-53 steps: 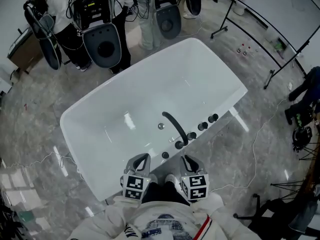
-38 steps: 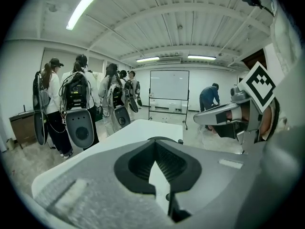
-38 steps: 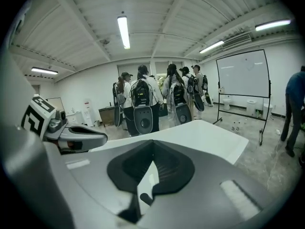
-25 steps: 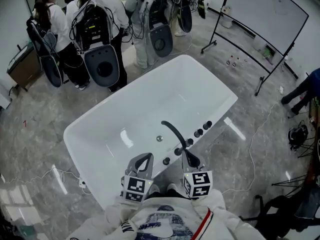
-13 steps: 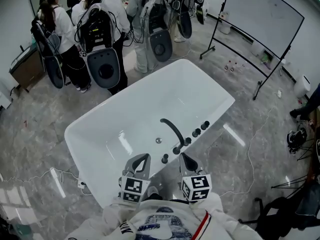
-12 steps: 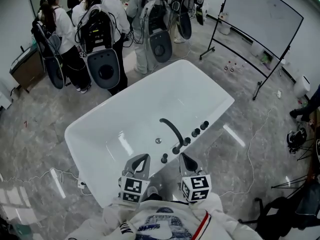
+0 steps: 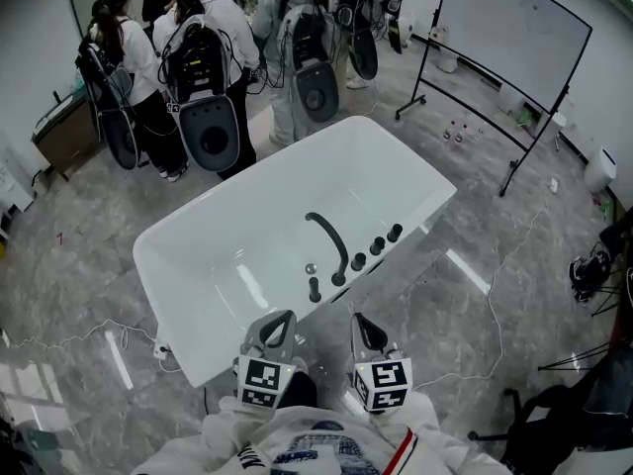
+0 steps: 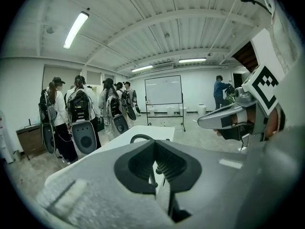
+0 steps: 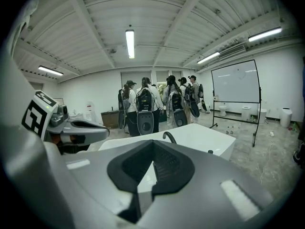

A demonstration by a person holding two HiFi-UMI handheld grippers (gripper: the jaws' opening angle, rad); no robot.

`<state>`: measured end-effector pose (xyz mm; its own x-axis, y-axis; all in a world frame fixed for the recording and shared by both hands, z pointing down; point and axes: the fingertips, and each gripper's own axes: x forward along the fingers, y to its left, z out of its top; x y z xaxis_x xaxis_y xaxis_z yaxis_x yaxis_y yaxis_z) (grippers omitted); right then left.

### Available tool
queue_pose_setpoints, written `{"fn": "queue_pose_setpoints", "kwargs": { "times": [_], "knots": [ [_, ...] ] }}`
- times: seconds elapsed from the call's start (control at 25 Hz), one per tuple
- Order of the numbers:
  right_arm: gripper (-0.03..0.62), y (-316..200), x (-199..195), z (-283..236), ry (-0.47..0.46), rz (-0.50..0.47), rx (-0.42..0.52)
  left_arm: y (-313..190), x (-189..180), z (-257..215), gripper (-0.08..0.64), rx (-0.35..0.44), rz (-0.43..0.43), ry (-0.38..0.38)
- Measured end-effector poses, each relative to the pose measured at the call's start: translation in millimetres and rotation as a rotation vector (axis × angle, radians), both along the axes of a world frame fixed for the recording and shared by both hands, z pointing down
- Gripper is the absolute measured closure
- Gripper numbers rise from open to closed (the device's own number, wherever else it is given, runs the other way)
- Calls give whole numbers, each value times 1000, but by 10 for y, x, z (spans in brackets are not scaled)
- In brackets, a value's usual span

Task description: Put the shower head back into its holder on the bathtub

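A white bathtub point(image 7: 237, 265) lies slantwise in the head view. On its near rim stand a curved black spout point(image 7: 327, 237), a row of black knobs point(image 7: 377, 246) and a short black upright piece point(image 7: 315, 289); I cannot tell whether that piece is the shower head. My left gripper point(image 7: 278, 325) and right gripper point(image 7: 363, 327) hover side by side just short of the near rim, both shut and empty. In the left gripper view, the left gripper point(image 8: 155, 143) points at the spout point(image 8: 141, 137). The right gripper point(image 9: 152, 145) faces the tub point(image 9: 209, 140).
Several people wearing gear packs point(image 7: 203, 57) stand beyond the tub's far side. A whiteboard on a wheeled stand point(image 7: 514, 38) is at the back right. A cable point(image 7: 502, 295) runs over the marble floor on the right, another cable point(image 7: 89, 330) on the left.
Both grippers have drawn back from over the tub's rim to the floor side. The tub and its fittings now sit farther up the head view.
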<state>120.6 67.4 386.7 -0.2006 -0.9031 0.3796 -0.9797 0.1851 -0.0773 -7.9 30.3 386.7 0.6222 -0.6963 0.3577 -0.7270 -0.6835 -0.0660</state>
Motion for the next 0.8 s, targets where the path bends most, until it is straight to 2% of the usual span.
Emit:
{"fn": "queue_pose_setpoints", "kwargs": {
  "times": [0.24, 0.44, 0.8],
  "knots": [
    [588, 583, -3, 52, -16, 0, -7, 626, 6, -26, 560, 2, -7, -10],
    [588, 920, -131, 81, -26, -18, -20, 1046, -84, 26, 560, -27, -18, -13],
    [588, 1113, -308, -5, -2, -49, -15, 1235, -81, -29, 558, -24, 15, -3]
  ]
}}
